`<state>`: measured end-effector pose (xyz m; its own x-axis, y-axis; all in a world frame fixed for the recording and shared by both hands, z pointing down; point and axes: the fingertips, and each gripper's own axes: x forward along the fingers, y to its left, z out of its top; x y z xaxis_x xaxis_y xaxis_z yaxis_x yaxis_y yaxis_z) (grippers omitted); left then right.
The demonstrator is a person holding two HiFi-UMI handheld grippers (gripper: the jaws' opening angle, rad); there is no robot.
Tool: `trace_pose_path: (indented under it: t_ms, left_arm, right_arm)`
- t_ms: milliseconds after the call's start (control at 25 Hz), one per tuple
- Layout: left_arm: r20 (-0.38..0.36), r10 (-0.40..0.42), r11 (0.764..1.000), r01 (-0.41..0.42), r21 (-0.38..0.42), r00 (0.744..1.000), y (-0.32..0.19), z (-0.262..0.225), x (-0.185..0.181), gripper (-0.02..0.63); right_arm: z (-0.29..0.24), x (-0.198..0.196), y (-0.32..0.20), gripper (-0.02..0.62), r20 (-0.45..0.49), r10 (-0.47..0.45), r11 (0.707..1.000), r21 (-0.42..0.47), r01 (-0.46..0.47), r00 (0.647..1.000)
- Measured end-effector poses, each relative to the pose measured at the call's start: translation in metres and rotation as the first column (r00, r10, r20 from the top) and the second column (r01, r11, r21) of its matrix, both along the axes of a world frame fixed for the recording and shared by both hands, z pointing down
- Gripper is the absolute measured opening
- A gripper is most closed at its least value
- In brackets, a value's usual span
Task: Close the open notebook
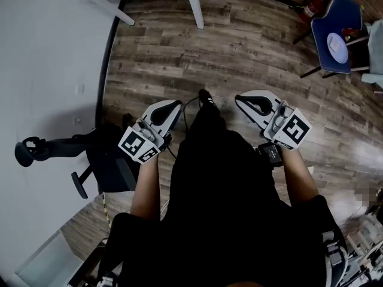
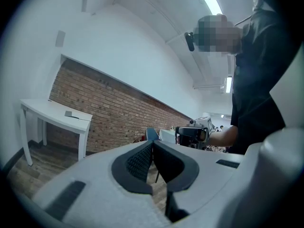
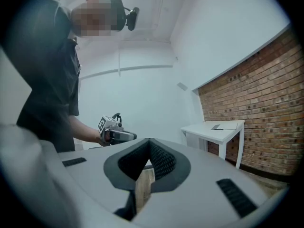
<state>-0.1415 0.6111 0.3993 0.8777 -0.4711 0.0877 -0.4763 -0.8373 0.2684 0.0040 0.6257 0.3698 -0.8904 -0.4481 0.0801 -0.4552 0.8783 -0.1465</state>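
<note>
Hovering over wood floor, left hand-held gripper and right hand-held gripper are closed — empty.

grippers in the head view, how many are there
2: the left gripper on the left of the person, the right gripper on the right, both shut.

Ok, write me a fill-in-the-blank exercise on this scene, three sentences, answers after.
1. The left tool and the right tool grip nothing, and the jaws of both are ____.
2. The white table stands against a wall built of ____.
3. The chair at the head view's top right has upholstery coloured ____.

Missing words: shut; brick; blue.
</note>
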Motion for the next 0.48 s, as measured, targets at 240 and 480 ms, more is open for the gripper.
trace_pose_path:
  t_ms: [240, 480]
  left_arm:
    - [-0.046, -0.021, 0.999, 0.019, -0.038, 0.999, -0.057, 0.014, 0.003, 0.017]
    - [-0.101, -0.056, 0.996, 0.048, -0.075, 0.993, -0.126, 0.026, -0.005, 0.017]
  right_arm:
    - [0.010, 0.007, -0.044, 0.002, -0.031, 0.022, 0.998, -0.051, -0.024, 0.999]
    - [0.021, -0.003, -0.109, 0.002, -0.075, 0.020, 0.995, -0.100, -0.027, 0.997]
